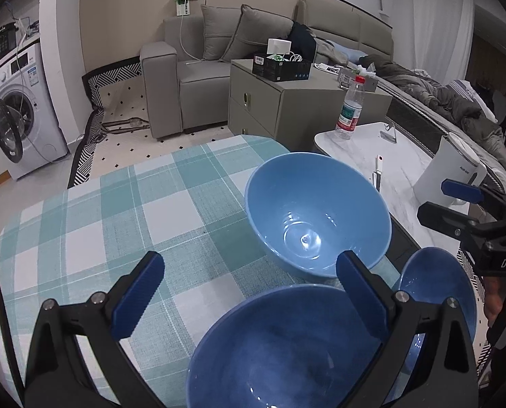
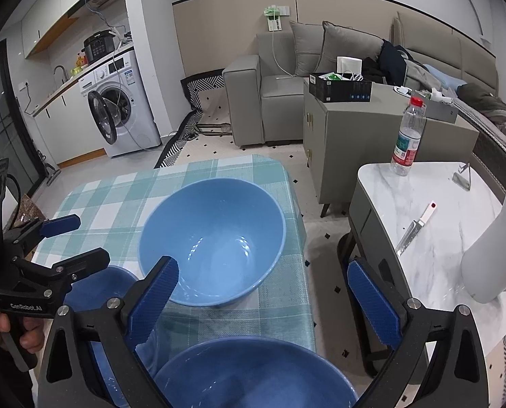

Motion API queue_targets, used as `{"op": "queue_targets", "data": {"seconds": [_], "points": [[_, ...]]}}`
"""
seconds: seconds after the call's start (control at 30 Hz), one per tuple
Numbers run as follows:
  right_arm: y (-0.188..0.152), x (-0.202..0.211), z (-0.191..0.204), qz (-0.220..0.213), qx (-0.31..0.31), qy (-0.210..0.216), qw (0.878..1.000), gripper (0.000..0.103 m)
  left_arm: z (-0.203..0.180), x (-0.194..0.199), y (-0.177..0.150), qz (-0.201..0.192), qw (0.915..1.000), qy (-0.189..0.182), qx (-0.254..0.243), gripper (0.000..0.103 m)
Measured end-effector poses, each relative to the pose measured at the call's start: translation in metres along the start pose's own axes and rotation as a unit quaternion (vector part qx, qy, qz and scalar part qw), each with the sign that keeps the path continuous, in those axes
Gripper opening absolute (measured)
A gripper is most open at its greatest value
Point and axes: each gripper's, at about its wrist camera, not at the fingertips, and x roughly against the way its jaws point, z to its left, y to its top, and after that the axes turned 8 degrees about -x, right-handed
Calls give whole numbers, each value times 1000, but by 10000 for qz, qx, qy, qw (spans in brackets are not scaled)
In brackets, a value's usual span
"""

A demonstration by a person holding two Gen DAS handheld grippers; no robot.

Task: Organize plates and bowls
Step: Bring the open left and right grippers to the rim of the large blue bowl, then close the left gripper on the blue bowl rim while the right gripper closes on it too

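Three blue bowls stand on a table with a green plaid cloth (image 1: 116, 210). The far bowl (image 1: 317, 210) is light blue and also shows in the right wrist view (image 2: 215, 238). A darker bowl (image 1: 280, 350) lies under my left gripper (image 1: 249, 299), which is open and empty above its rim. A third bowl (image 1: 436, 285) sits to the right, and in the right wrist view (image 2: 253, 374) lies under my open, empty right gripper (image 2: 263, 302). The right gripper (image 1: 457, 204) also shows in the left wrist view, the left gripper (image 2: 79, 238) in the right wrist view.
A white marble side table (image 2: 433, 244) stands to the right with a water bottle (image 2: 407, 136), a knife (image 2: 416, 227) and a white kettle (image 2: 494, 251). Beyond are a grey cabinet (image 2: 355, 136), a sofa (image 2: 280, 78) and a washing machine (image 2: 123, 102).
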Motion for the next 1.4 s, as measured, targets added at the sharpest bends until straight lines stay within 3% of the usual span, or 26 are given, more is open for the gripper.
{"op": "queue_targets", "data": {"seconds": [0.2, 0.3, 0.5, 0.6, 0.73, 1.1, 1.4], "points": [[2, -16, -5, 166, -48, -11, 9998, 93, 2, -11, 5, 105, 9999, -8, 58, 95], [3, -24, -6, 272, -59, -31, 9996, 85, 0, -18, 6, 177, 9998, -17, 42, 92], [1, -36, -11, 371, -95, -51, 9993, 83, -4, -31, 6, 353, 9994, -25, -50, 86], [2, -42, -13, 436, -86, -73, 9990, 80, -5, -36, 6, 435, 9990, -73, -93, 76], [1, -51, -15, 539, -82, -77, 9985, 76, -4, -42, 8, 481, 9988, -83, -75, 74], [0, -72, -12, 708, 80, -35, 9975, 65, -1, -61, 9, 706, 9974, -152, -48, 59], [-2, -83, -8, 916, 138, -7, 9957, 42, -4, -67, 13, 788, 9964, -304, -98, 41]]}}
